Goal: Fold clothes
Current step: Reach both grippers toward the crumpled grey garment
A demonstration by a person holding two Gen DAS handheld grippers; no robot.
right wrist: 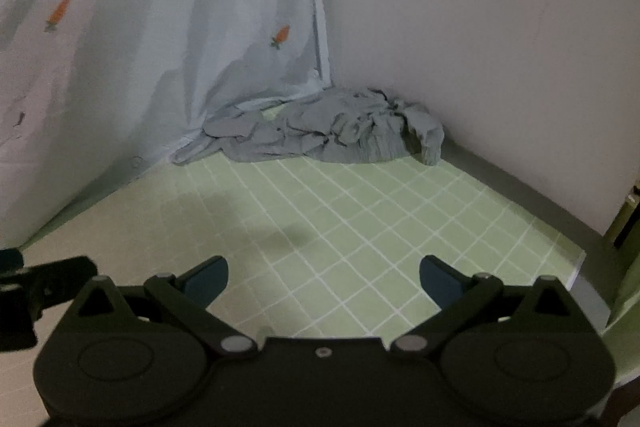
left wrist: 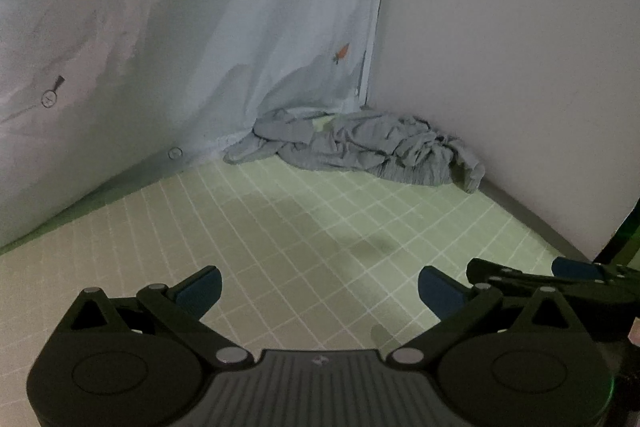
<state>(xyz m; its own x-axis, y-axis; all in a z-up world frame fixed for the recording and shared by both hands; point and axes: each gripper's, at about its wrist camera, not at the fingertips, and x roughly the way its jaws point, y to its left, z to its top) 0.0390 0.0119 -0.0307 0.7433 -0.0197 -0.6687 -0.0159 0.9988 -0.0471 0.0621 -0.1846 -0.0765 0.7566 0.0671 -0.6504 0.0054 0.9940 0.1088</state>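
Note:
A crumpled grey garment (left wrist: 360, 149) (right wrist: 320, 137) lies in a heap on the green gridded mat (left wrist: 288, 239) (right wrist: 360, 227), pushed into the far corner where the hanging sheet meets the wall. My left gripper (left wrist: 320, 289) is open, well short of the garment, with nothing between its blue pads. The right gripper (right wrist: 324, 281) is open too, hovering over bare mat, also far from the heap. The right gripper's fingers (left wrist: 520, 273) show at the right edge of the left wrist view. Part of the left gripper (right wrist: 36, 283) shows at the left edge of the right wrist view.
A pale blue sheet (left wrist: 180, 47) (right wrist: 160, 47) with small carrot prints hangs along the left and back. A plain white wall (left wrist: 500, 67) (right wrist: 480, 47) with a grey baseboard closes the right side. The mat's right edge (right wrist: 580, 267) drops off near a dark frame.

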